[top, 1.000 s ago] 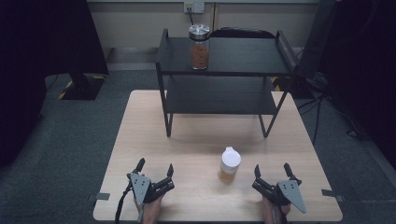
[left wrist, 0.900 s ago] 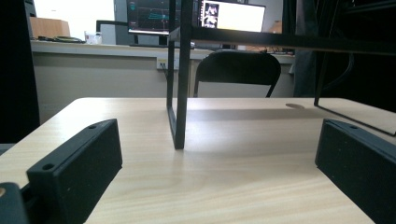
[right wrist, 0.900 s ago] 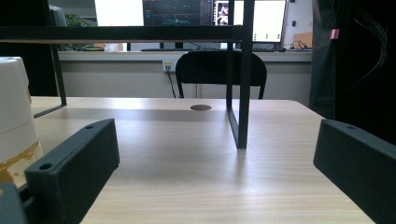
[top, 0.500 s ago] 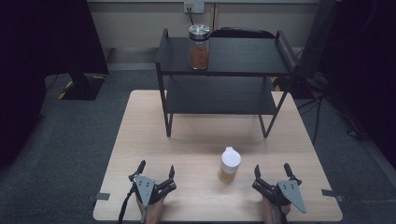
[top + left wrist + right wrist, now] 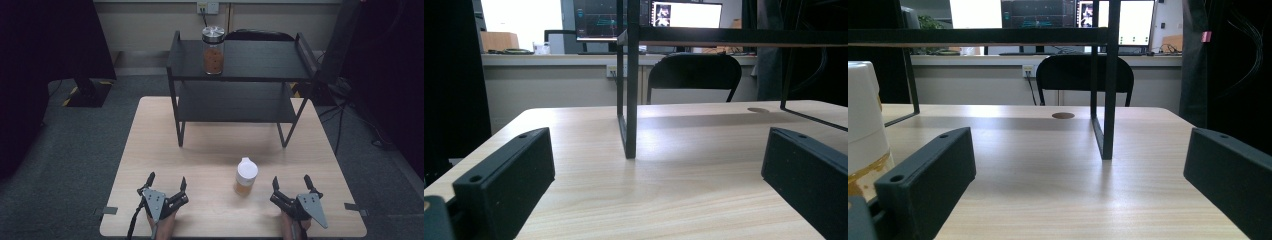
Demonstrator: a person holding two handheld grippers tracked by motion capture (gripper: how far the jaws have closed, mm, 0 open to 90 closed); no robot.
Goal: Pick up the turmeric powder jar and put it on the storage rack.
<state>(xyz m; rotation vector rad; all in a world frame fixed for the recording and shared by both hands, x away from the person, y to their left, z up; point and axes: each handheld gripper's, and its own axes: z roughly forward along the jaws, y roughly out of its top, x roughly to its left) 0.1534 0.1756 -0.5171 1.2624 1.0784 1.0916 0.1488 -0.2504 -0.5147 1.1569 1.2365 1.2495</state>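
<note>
- The left gripper (image 5: 167, 186), a black two-jaw tool with a grey three-cornered plate on top, rests at the near edge of the pale wooden table (image 5: 150, 145), left of centre, with its jaws spread wide and nothing between them.
- In the left gripper view, bare tabletop lies between the two black jaws, and one front leg of the black metal two-tier shelf rack (image 5: 630, 100) stands ahead.
- The right gripper (image 5: 291, 187), of the same build, rests at the near edge on the right side, its jaws also spread apart and holding nothing.
- The small jar with a white lid and amber-orange contents (image 5: 246, 176) stands upright on the table between the two grippers, nearer the right one and apart from both.
- In the right gripper view, that jar (image 5: 863, 125) shows at the left edge, just outside the left jaw; whether it touches the jaw cannot be told.
- The shelf rack (image 5: 240, 62) stands on the far half of the table.
- A tall clear glass jar with a silver metal lid and orange-brown contents (image 5: 213, 50) stands upright on the rack's top tier, toward its left side.
- A black chair (image 5: 694, 75) stands beyond the table's far edge.
</note>
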